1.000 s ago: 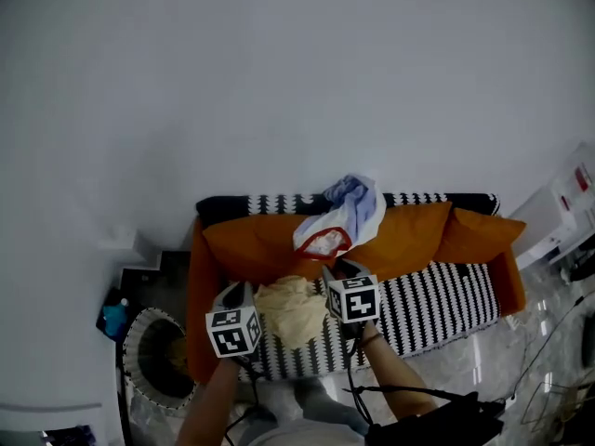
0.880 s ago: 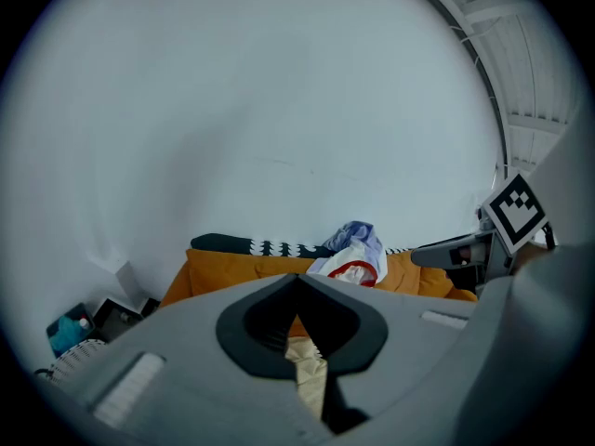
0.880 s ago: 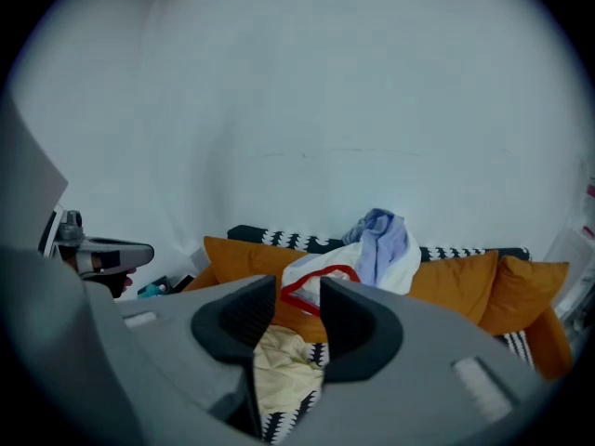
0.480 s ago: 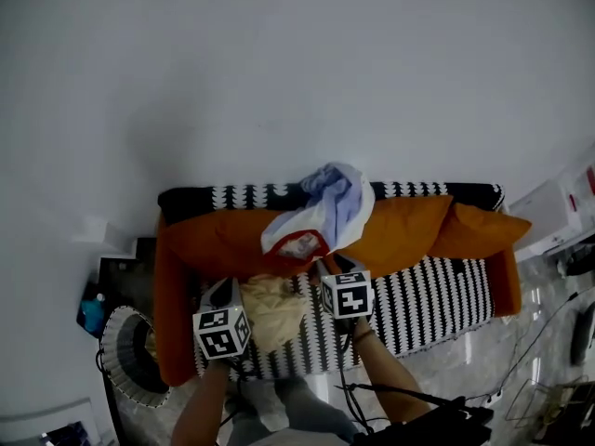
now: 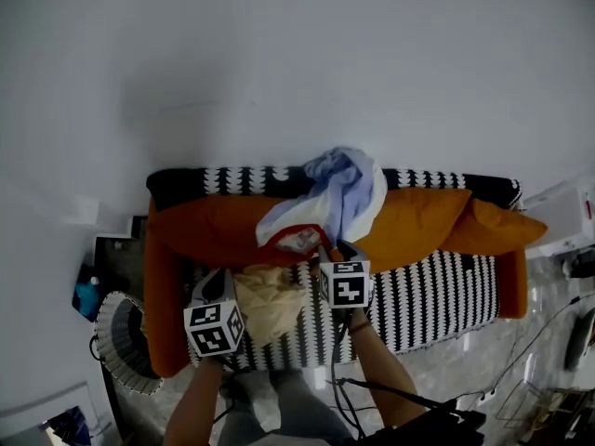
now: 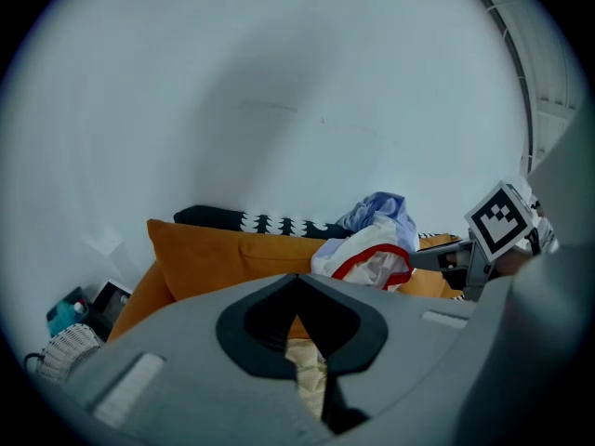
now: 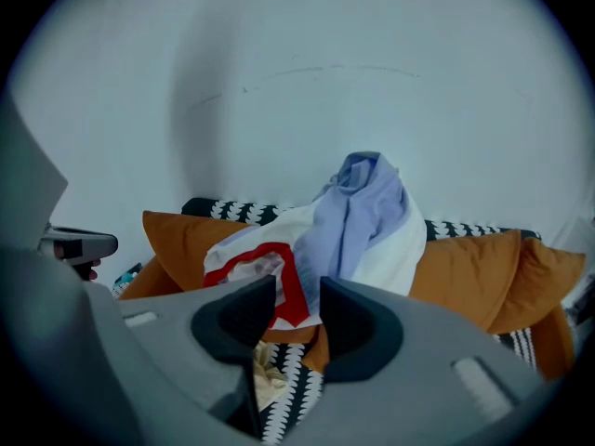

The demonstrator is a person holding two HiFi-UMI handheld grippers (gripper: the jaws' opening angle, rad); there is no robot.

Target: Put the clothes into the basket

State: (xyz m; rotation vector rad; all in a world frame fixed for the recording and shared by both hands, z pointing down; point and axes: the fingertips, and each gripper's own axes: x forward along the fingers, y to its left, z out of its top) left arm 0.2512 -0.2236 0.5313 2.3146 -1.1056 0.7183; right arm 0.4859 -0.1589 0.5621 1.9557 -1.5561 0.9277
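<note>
The left gripper is hovering over the sofa with its jaws closed tip to tip, seemingly on nothing. The right gripper is holding its jaws partly apart, empty, facing the red-trimmed white garment. A cream cloth is lying between them, and the basket is standing beside the sofa's left end.

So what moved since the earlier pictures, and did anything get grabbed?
Both the left gripper and the right gripper came down closer to the sofa, either side of the yellow cloth. Nothing was grabbed or let go. The cloth, the blue and white clothes on the sofa back and the basket stayed put.
</note>
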